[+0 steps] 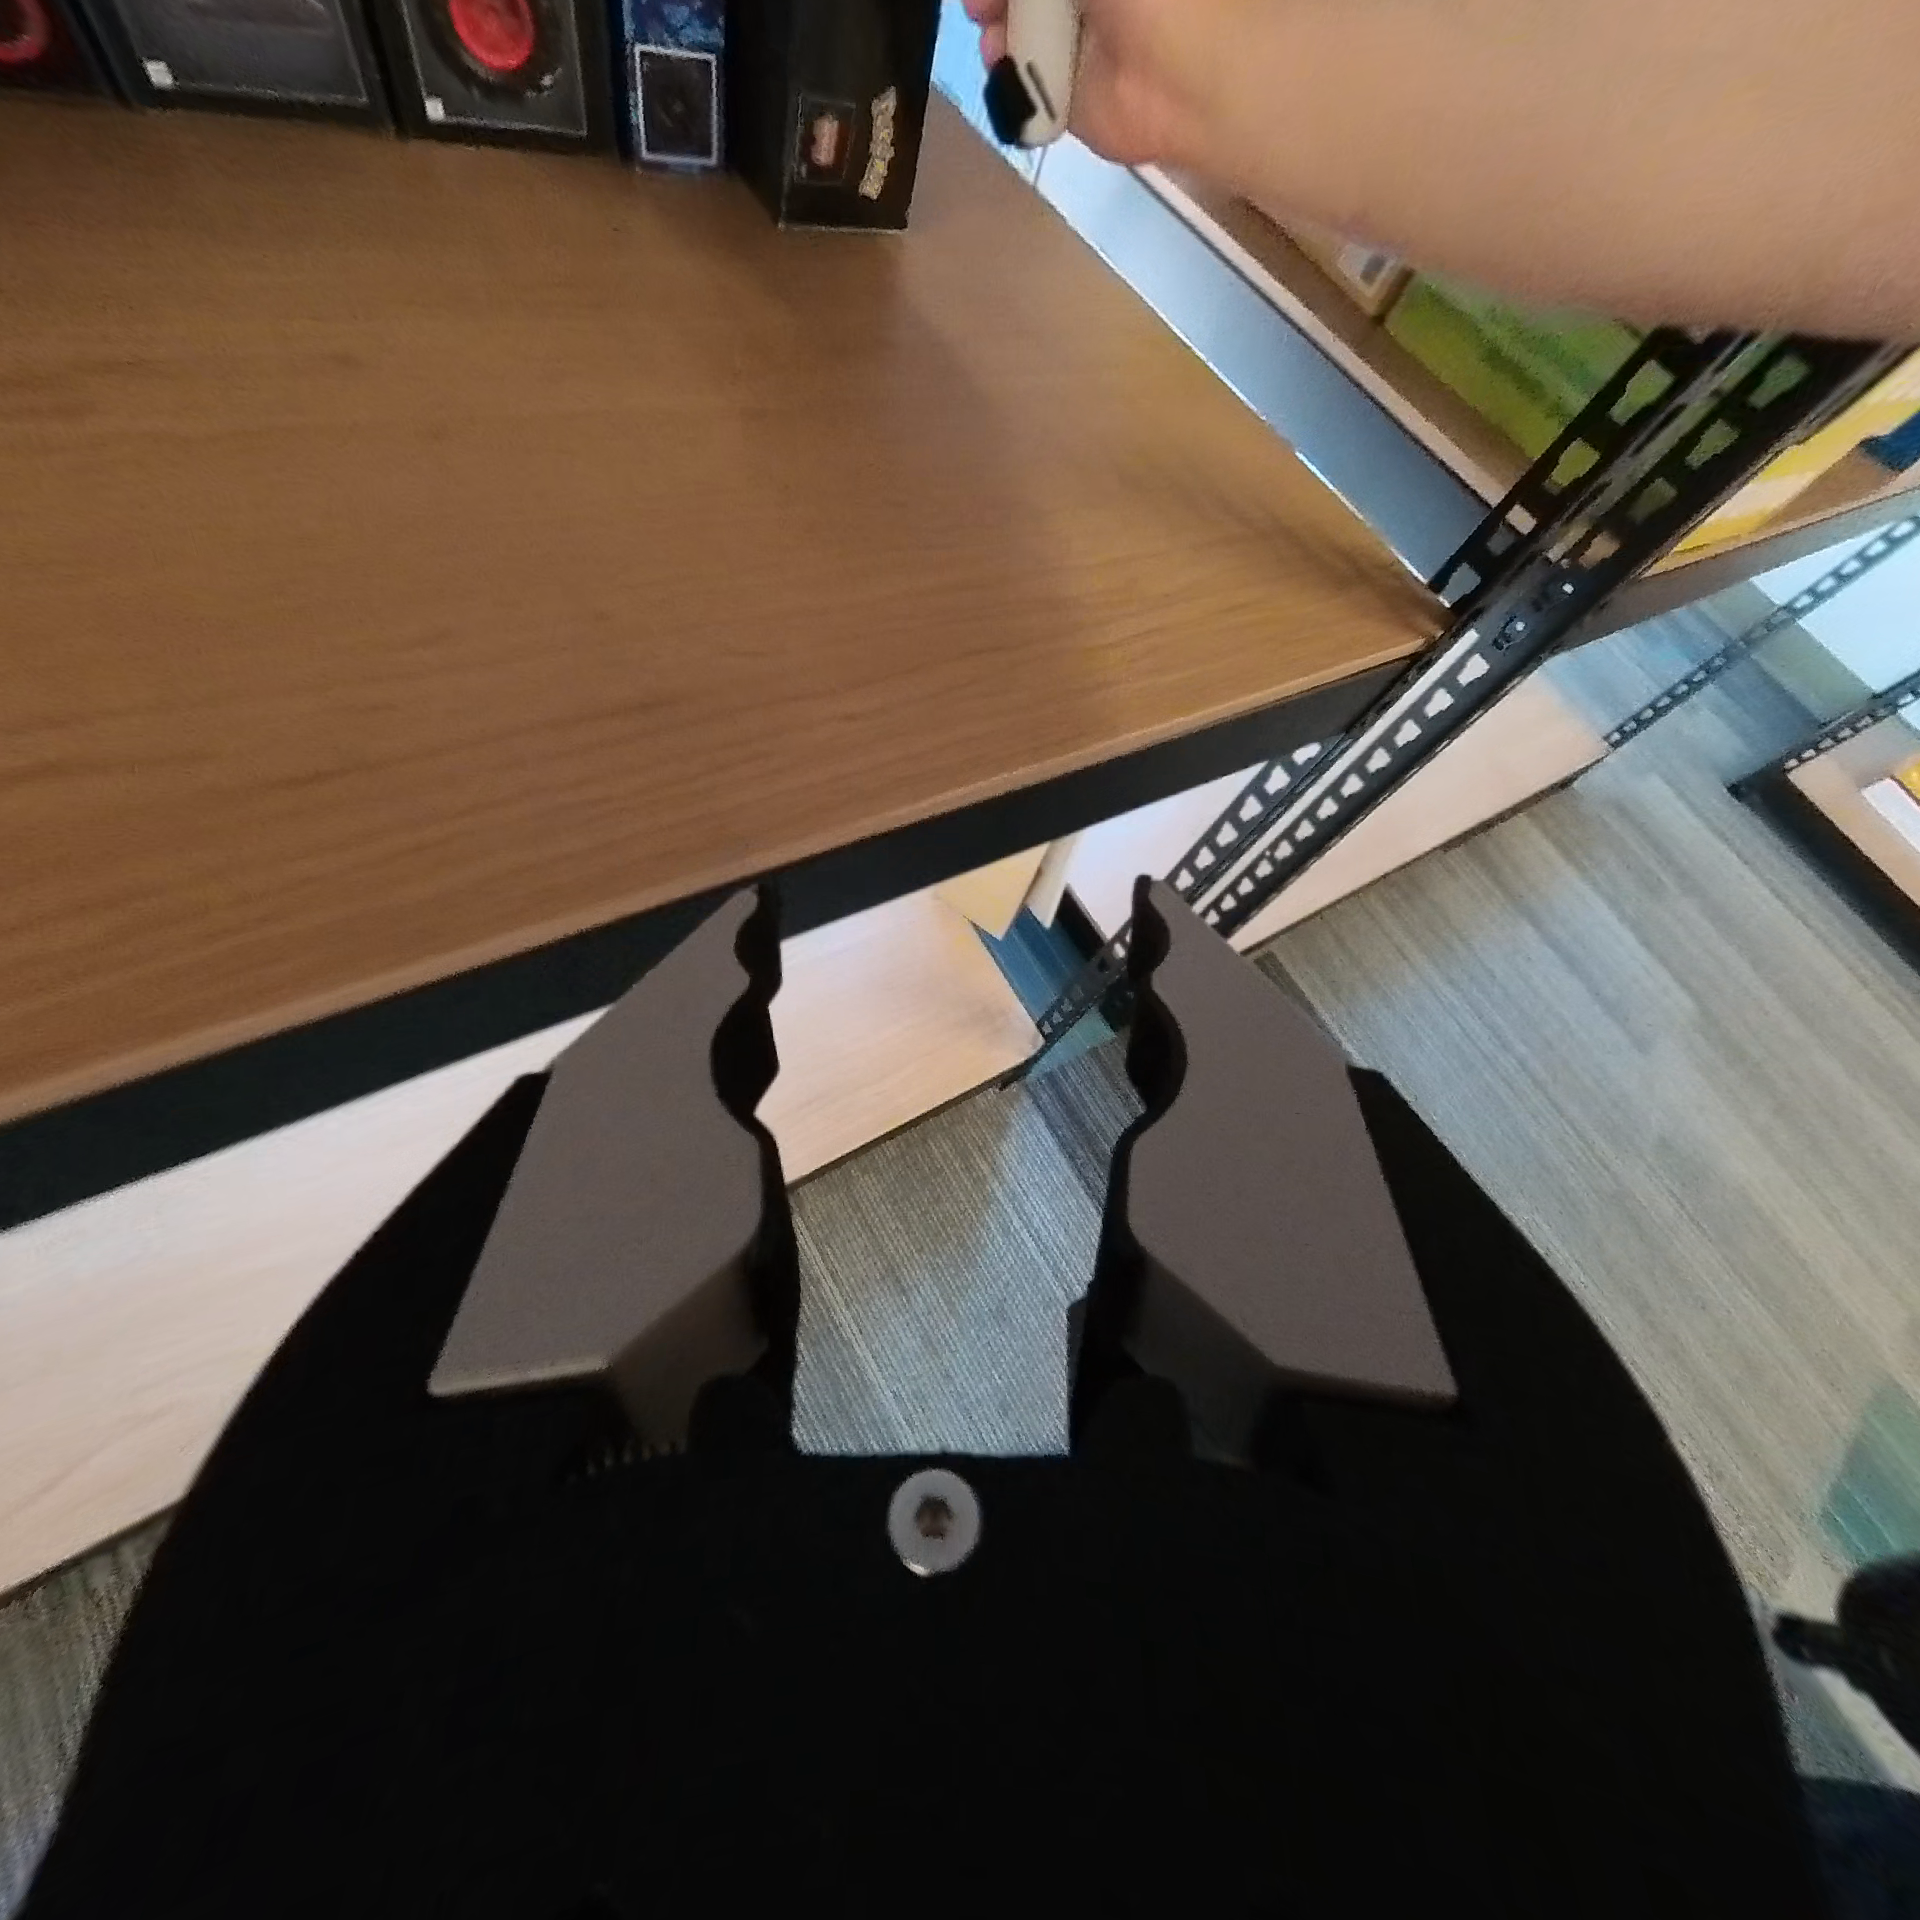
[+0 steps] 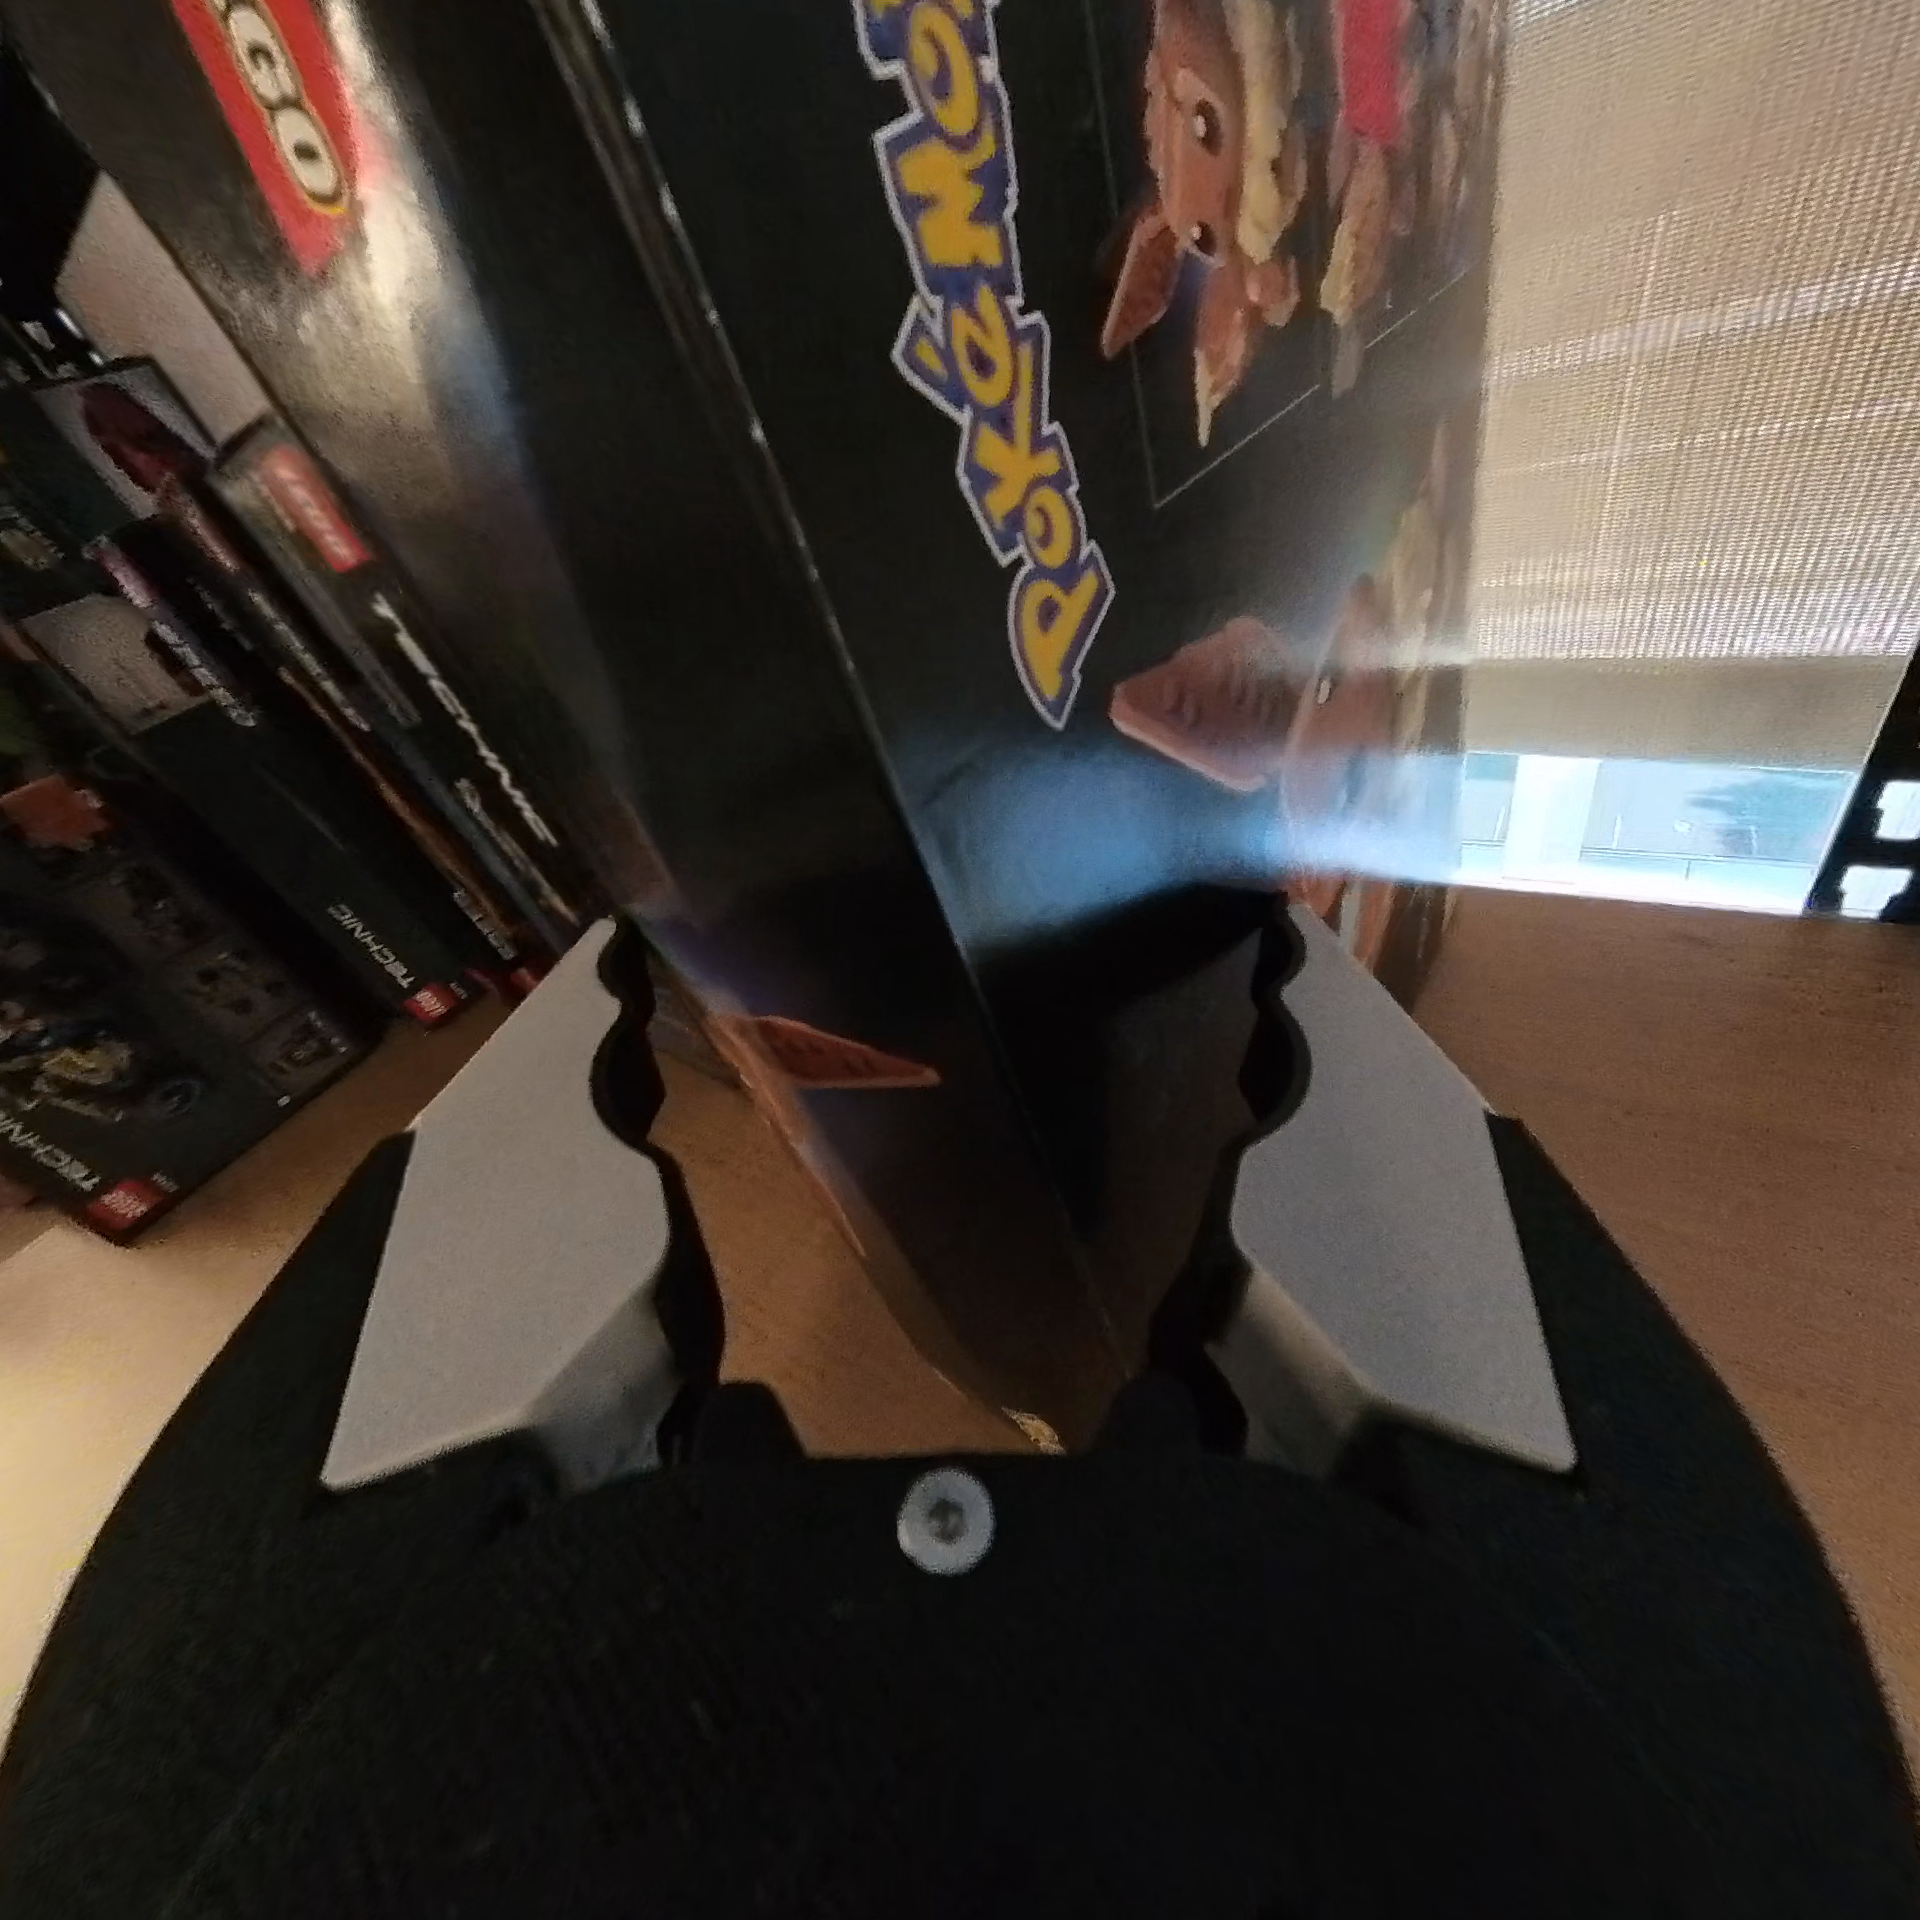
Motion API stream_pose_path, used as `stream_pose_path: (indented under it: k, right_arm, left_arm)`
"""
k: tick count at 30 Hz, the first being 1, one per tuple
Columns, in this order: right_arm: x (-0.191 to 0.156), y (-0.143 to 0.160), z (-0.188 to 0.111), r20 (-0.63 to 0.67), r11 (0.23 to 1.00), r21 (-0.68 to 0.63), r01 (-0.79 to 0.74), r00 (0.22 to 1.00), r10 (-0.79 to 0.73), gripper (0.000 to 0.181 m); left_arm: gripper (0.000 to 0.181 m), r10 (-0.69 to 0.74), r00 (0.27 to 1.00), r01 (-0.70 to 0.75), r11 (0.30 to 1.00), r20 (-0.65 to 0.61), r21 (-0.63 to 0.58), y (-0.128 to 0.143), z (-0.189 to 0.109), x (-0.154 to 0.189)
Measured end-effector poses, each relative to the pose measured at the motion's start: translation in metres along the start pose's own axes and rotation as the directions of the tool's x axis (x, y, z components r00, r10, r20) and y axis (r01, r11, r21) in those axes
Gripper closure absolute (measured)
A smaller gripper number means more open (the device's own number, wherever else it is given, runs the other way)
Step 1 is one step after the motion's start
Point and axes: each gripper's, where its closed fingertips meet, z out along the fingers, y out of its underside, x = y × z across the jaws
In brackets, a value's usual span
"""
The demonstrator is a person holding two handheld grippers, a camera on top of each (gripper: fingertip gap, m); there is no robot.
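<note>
**Right gripper straddling a black box on the shelf**

The right gripper (image 2: 951, 945) is sitting low over the wooden shelf (image 2: 1662, 1091), its jaws spread wide, and the near corner of a tall black box (image 2: 831, 623) is standing between them. The box edge is running straight up from the gap, so its long axis is upright and roughly in line with the gripper's reach. The right finger is lying just beside the box's picture face, the left finger apart from the narrow face; whether either pad is touching cannot be told. Nothing is being squeezed yet. The box is glossy, printed with a yellow logo and brown brick-built figures, and it is catching blue glare from the window (image 2: 1662, 821) behind.

The left gripper (image 1: 956, 904) is hovering off the shelf's front edge (image 1: 727, 520), jaws released and empty, with carpet (image 1: 1558, 1039) showing below. It is well apart from the box (image 1: 842, 114), which is standing at the far right end of a row of boxes (image 1: 499, 62) at the back of the shelf. A forearm (image 1: 1507, 156) is reaching in toward that end, so the right side is much the nearer one.
</note>
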Motion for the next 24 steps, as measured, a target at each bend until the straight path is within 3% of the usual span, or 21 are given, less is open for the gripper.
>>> stream_pose_path:
  k: [7,13,16,18,21,24]
  right_arm:
    - [0.002,0.002,0.002,-0.047,0.999,0.033,-0.024,0.999,0.025,0.07]
    - [-0.005,0.021,-0.014,-0.091,0.999,-0.033,-0.008,0.996,0.005,0.091]
    - [-0.016,0.033,-0.059,-0.177,0.995,-0.066,0.081,0.98,-0.092,0.098]
    - [-0.05,0.041,-0.102,-0.208,0.965,-0.066,0.253,0.943,-0.261,0.099]
    - [-0.14,0.065,-0.173,-0.143,0.893,-0.1,0.44,0.881,-0.45,0.105]
    - [-0.234,0.089,-0.259,-0.075,0.842,-0.15,0.519,0.843,-0.533,0.113]
  left_arm:
    - [0.116,-0.078,0.996,0.079,0.996,0.038,-0.028,0.03,-0.024,0.006]
    - [0.116,-0.094,0.995,0.096,0.995,0.04,-0.036,0.046,-0.047,0.009]
    - [0.114,-0.081,0.995,0.082,0.997,0.065,-0.006,0.047,-0.069,0.008]
    - [0.115,-0.09,0.993,0.088,0.995,0.08,0.036,0.044,-0.094,0.006]
    - [0.115,-0.088,0.989,0.078,0.993,0.115,0.086,0.042,-0.148,0.0]
    - [0.117,-0.081,0.982,0.06,0.99,0.173,0.124,0.045,-0.228,-0.007]
